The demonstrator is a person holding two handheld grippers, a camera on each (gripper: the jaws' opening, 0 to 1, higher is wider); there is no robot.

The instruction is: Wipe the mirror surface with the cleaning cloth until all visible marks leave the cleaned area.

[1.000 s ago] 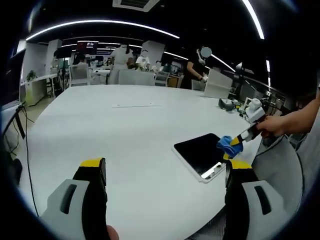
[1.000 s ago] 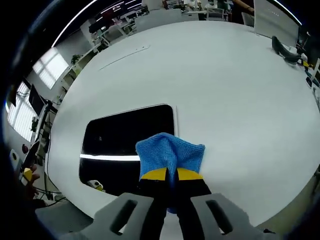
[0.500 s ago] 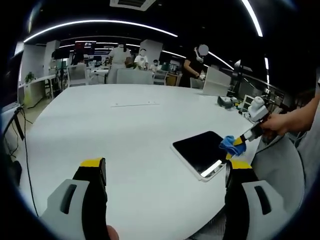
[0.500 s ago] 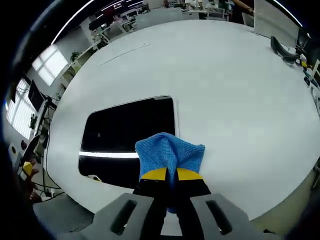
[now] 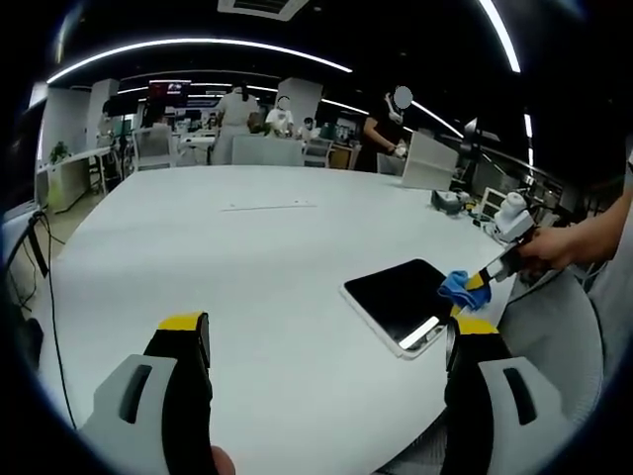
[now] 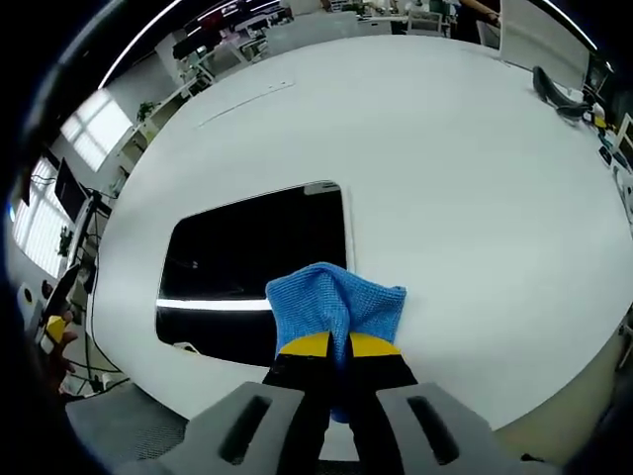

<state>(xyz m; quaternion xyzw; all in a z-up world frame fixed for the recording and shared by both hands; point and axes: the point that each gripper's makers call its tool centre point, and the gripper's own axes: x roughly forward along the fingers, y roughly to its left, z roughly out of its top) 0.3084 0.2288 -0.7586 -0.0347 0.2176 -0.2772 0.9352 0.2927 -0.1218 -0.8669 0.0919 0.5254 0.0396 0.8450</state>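
right gripper clamps my blue cleaning cloth over the mirror edge for wiping; left gripper waits with jaws apart.

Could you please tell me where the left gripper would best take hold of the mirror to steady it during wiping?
Probably the mirror's near edge at the corner toward the left gripper, coming in low from the table side. The mirror lies flat, so only its thin rim offers a hold, and the cloth in the right gripper occupies the opposite edge.
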